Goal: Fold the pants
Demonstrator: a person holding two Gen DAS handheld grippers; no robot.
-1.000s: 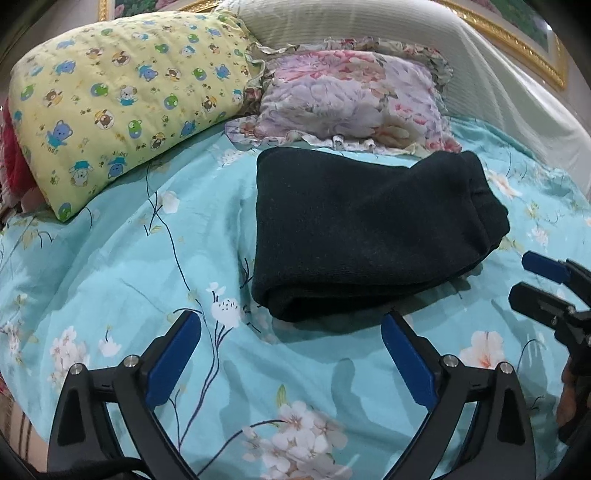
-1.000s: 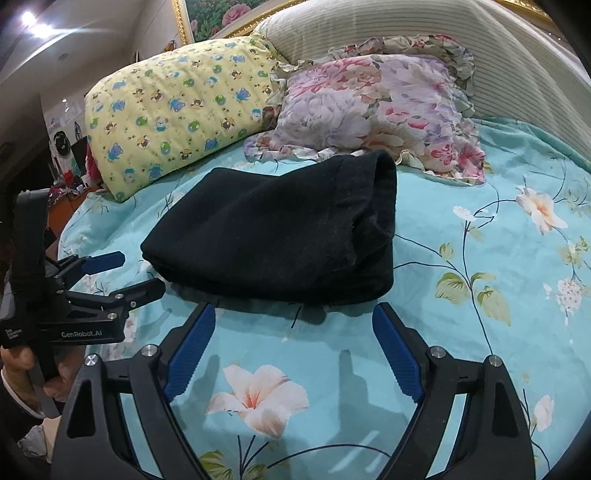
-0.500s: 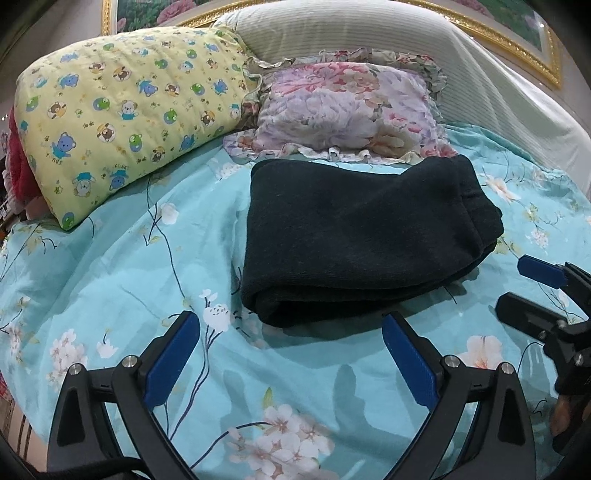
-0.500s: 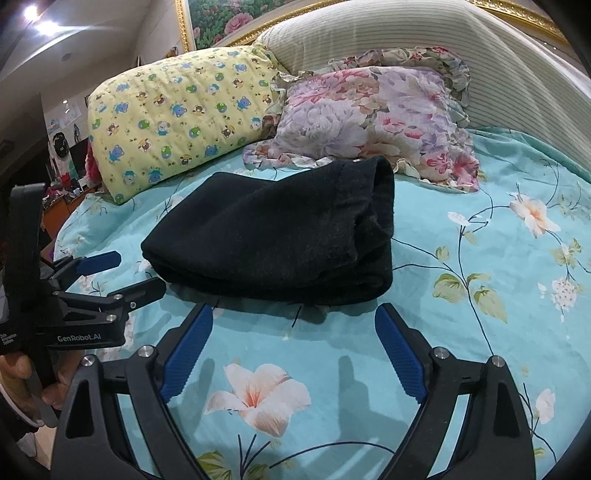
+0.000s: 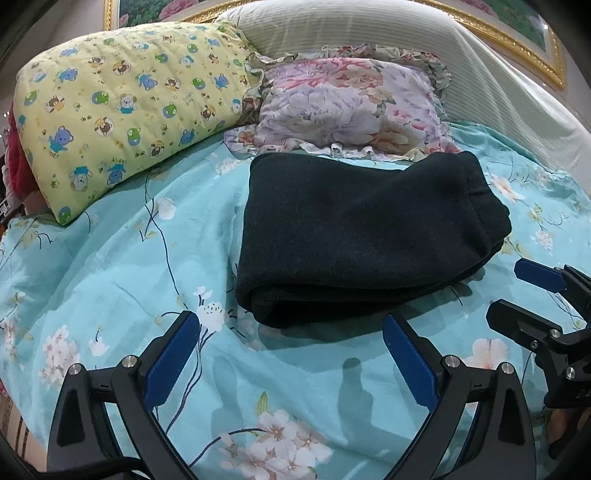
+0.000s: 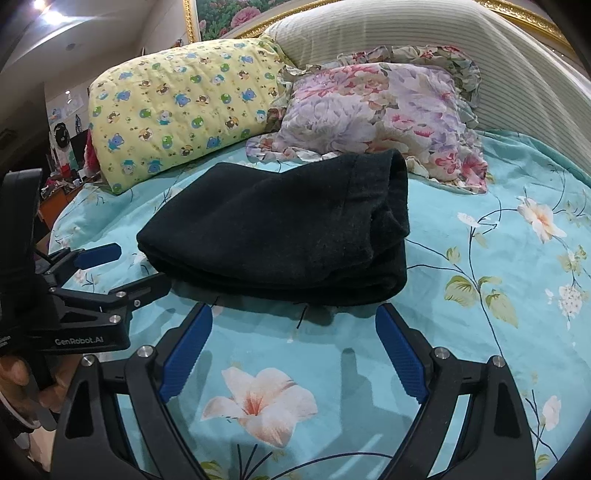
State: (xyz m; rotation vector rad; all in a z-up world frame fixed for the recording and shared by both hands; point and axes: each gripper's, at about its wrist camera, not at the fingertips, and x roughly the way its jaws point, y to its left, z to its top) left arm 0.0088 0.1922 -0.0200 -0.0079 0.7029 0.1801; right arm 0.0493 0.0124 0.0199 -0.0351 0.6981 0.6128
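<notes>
Where the left wrist view begins, at the bottom of the frame, the left tongs [image 5: 291, 350] stand wide apart with nothing between their blue pads, hanging over the turquoise flowered bedsheet [image 5: 110, 266]. At the right edge of that frame the right tongs [image 5: 517, 291] show from the side, likewise spread and holding nothing, near the right end of the pants without touching them.

In the right wrist view the same holds: the right tongs [image 6: 293, 347] fill the bottom of the frame, parted and empty, above a large peach flower printed on the bedsheet [image 6: 480, 332]. The left tongs [image 6: 129, 269] reach in from the left edge, their two fingers apart, with the lower tip just beside the near left corner of the pants; whether it touches the cloth cannot be told.

Just beyond both tongs, in the middle of each frame, the black pants [image 5: 354, 236] lie folded into a thick flat bundle on the bed, the layered edges showing along the near side and the open ends stacked at the right [image 6: 280, 232].

Farther back, touching the far edge of the pants, a ruffled floral pillow [image 5: 351, 110] leans at upper centre. To its left a yellow pillow [image 5: 122, 110] with cartoon bears rests at a slant. Behind both rises a striped pale headboard cushion [image 5: 369, 33], and a gilt picture frame [image 5: 517, 40] crosses the upper right corner.
</notes>
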